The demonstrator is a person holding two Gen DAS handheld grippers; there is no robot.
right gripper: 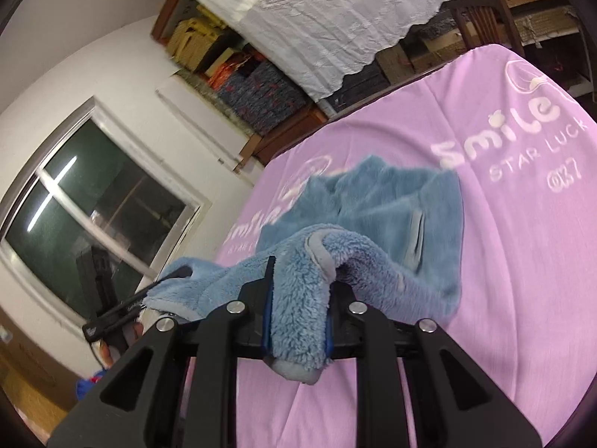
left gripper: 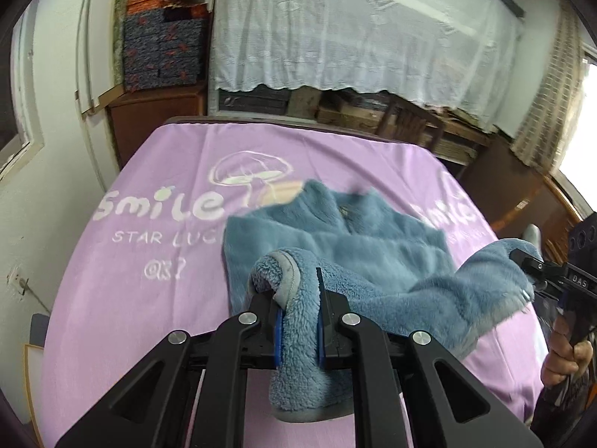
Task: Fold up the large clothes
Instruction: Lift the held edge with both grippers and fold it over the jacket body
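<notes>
Both jaws tight on blue fleece garment (left gripper: pixel 335 239) over lilac sheet (left gripper: pixel 149 298)

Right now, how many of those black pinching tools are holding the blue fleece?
2. The left gripper has its fingers clamped on one end of the blue fleece garment; the right gripper clamps the other end. None seems hidden.

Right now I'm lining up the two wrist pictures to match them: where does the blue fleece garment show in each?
Left wrist view: the blue fleece garment lies mid-picture on the purple sheet, its near edge lifted toward the lower centre and right.
Right wrist view: the garment is centre, its lifted edge running lower left.
Shared landmark: the white "Smile" print on the sheet.
</notes>
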